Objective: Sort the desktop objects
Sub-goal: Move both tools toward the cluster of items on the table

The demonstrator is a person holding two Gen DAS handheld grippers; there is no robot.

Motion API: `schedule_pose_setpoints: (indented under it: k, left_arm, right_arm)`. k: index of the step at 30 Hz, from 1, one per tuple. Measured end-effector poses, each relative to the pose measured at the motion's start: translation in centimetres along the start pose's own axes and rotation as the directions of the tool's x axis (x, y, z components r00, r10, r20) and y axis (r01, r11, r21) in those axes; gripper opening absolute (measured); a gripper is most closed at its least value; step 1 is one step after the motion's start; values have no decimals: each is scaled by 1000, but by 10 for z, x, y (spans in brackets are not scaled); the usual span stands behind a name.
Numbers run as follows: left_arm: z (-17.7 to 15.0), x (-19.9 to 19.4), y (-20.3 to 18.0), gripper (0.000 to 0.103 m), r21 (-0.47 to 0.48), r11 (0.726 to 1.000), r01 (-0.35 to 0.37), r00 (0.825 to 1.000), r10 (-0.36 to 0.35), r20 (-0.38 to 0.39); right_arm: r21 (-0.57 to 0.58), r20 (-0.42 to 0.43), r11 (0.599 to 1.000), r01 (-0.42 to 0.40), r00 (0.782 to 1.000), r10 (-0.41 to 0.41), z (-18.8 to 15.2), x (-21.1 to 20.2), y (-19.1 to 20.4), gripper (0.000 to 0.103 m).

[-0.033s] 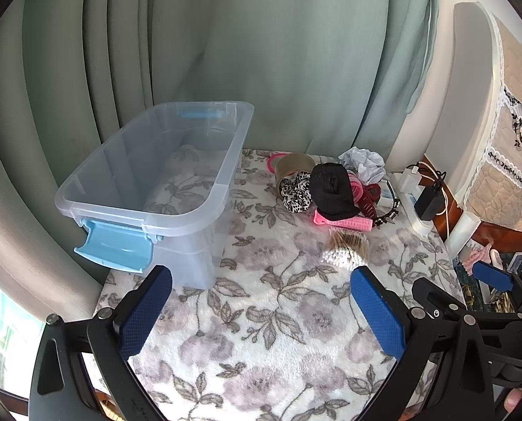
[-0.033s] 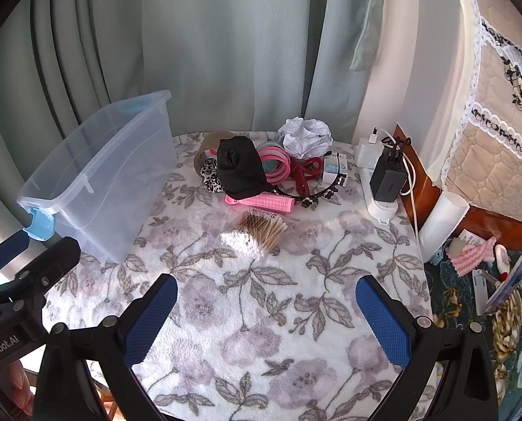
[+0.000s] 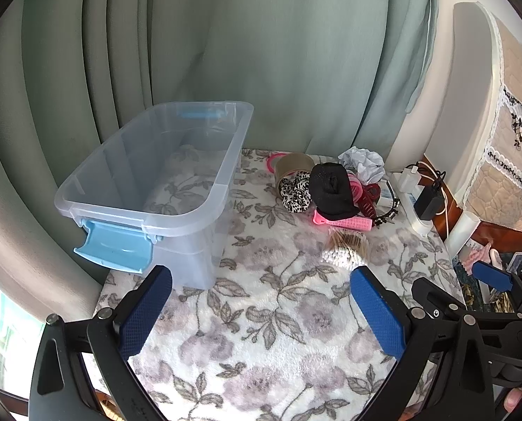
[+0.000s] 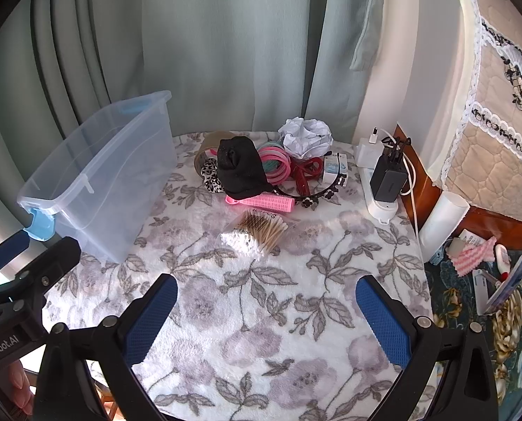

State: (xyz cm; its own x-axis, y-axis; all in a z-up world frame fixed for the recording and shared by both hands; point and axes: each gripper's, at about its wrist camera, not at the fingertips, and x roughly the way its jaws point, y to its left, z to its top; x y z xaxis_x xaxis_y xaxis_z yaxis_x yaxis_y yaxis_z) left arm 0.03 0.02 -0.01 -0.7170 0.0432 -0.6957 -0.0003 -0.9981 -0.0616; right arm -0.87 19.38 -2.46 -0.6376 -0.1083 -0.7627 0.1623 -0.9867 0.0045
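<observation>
Both grippers hang wide apart, nothing between them: left gripper (image 3: pixel 261 312), right gripper (image 4: pixel 266 319). Clear storage bin (image 3: pixel 204 189) sits left on the floral cloth (image 4: pixel 261 315); cotton swabs (image 4: pixel 257 233) lie before the clutter, black fabric piece (image 4: pixel 241 168), possibly a sock, atop a pink hair roller (image 4: pixel 264 203).

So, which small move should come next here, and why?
Probably move the right gripper forward to the cotton swab packet: both grippers stand open and hold nothing, the clear bin looks empty, and the packet lies nearest, apart from the pile.
</observation>
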Motion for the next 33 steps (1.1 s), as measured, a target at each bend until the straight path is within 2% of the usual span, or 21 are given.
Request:
schedule_pose_setpoints:
  k: [11, 17, 24, 33]
  left_arm:
    - [-1, -2, 1, 102, -9, 1000, 6, 1000, -6, 5]
    - [-1, -2, 4, 102, -27, 999, 21, 1000, -21, 11]
    - [-1, -4, 4, 102, -20, 999, 36, 999, -36, 23]
    - [0, -9, -1, 102, -21, 1000, 9, 999, -8, 51]
  right_arm:
    - [2, -3, 1000, -5, 1000, 5, 1, 2, 3, 103]
    - [16, -1, 999, -33, 999, 33, 0, 0, -1, 103]
    - [-18, 13, 997, -80, 997, 80, 0, -1, 7, 103]
    - [-34, 54, 996, -77, 995, 79, 0, -6, 7, 103]
